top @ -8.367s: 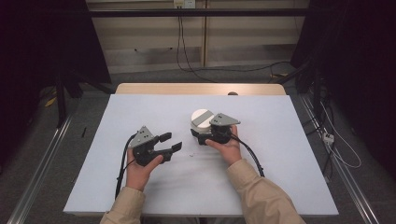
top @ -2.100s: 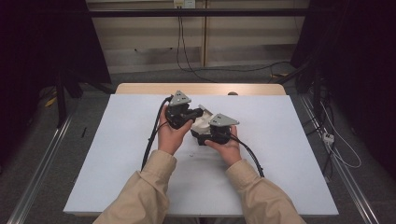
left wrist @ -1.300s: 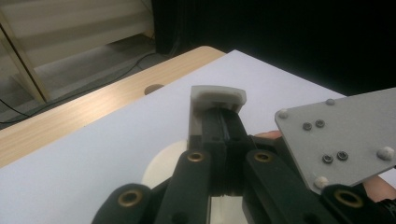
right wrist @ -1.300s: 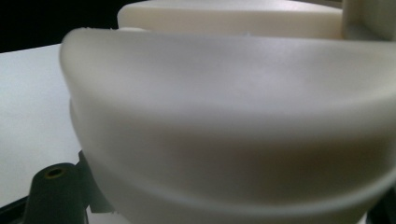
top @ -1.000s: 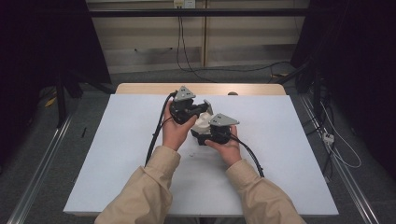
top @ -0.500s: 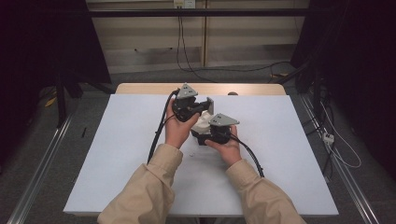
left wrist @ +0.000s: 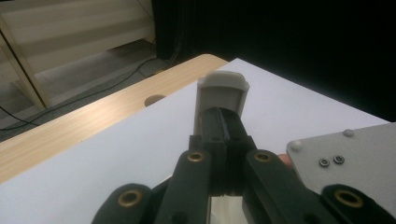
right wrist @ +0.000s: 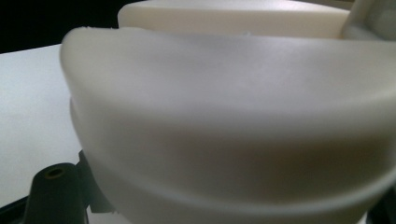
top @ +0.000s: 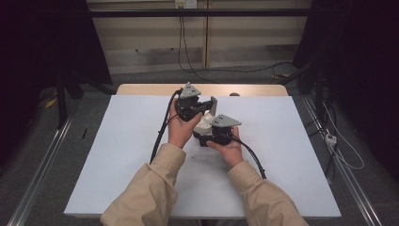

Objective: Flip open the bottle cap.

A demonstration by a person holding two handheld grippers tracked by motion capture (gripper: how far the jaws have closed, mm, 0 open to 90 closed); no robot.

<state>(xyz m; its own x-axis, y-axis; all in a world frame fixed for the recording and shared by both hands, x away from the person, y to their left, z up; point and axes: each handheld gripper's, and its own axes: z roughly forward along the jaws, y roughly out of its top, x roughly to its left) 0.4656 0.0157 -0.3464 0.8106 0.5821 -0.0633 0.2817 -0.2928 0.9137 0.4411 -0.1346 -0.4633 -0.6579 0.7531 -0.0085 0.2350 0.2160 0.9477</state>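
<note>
High view: my left tool (top: 207,106) has swung in from 8 o'clock, now clamped on the flap (top: 213,104); right tool (top: 210,133) pinches the white box (top: 205,123) mid-tabletop (top: 291,155). Opening looks underway.

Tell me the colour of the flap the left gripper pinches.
Pale grey-white flap, best seen in the left gripper view.

We seem to be in a lab recording bay: a white-topped wooden table (top: 141,155) stands among black curtains (top: 42,42), with loose black cables (top: 244,70) on grey carpet at twelve o'clock.
</note>
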